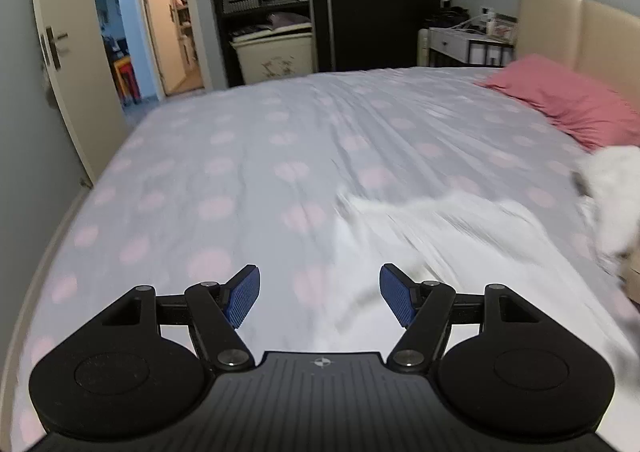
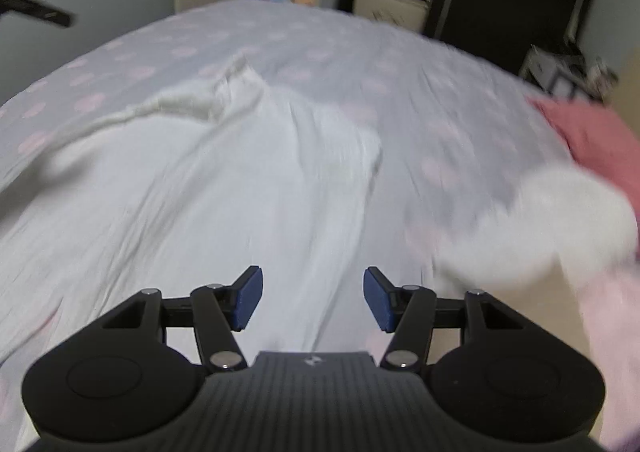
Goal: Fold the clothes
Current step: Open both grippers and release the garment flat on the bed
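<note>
A white garment (image 2: 224,188) lies spread and rumpled on the bed, blurred by motion; in the left wrist view the white garment (image 1: 440,236) shows at the lower right. My left gripper (image 1: 319,300) hangs open above the sheet at the garment's left edge, nothing between its blue pads. My right gripper (image 2: 313,300) is open above the middle of the garment, also holding nothing. A second white bundle (image 2: 560,220) lies to the right near the pillow, and the same white bundle (image 1: 612,192) is at the right edge of the left wrist view.
The bed sheet (image 1: 248,156) is pale grey with pink dots. A pink pillow (image 1: 560,100) lies by the beige headboard (image 1: 580,28). Beyond the bed stand a dark wardrobe (image 1: 280,4), a bedside table (image 1: 464,40) and an open door (image 1: 60,52).
</note>
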### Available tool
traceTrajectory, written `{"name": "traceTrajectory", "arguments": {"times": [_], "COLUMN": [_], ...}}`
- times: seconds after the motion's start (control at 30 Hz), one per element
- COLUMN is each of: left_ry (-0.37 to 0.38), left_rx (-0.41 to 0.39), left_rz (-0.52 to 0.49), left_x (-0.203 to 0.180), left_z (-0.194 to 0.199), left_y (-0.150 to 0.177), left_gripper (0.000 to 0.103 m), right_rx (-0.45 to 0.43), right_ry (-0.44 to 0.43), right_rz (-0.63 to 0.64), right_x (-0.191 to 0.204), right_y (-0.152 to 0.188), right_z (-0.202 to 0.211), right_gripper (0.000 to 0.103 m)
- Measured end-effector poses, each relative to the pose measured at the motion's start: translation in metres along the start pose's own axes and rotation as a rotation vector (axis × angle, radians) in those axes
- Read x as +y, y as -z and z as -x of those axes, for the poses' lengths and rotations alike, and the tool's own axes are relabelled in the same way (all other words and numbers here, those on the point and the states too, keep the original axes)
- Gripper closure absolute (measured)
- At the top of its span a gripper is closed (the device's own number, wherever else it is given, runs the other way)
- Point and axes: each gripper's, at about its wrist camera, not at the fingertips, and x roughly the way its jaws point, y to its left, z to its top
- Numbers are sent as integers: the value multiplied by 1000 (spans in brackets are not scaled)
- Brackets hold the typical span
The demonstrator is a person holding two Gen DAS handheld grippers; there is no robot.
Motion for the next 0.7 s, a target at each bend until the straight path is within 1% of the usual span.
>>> {"name": "traceTrajectory", "arguments": {"times": [0.13,0.23,0.33,0.43,0.53,0.57,0.63,0.67,0.7], "left_ry": [105,200,280,334,381,400,439,460,464], "left_rx": [36,70,95,139,182,200,224,234,248], "left_rz": [39,48,48,-26,-114,-139,-188,-213,-236], "left_x": [-25,-54,-84,-119,-154,-165,-180,-188,-195], "left_z": [50,80,101,112,114,113,109,107,105], "left_y": [44,73,103,136,170,181,202,212,221], "left_gripper": [38,38,37,37,37,37,37,37,37], "right_rx": [52,74,96,160,228,248,312,353,382], "right_ry": [-6,-26,-59,-112,-151,-168,-207,-219,-226], "right_rz": [-84,-94,-99,-105,-51,-52,-70,-62,-52], "right_x": [2,14,29,45,65,69,75,79,84], "right_y": [34,50,68,96,133,147,177,190,203], "right_z": [33,65,96,115,124,126,127,127,128], "right_gripper": [44,44,40,40,40,40,42,45,46]}}
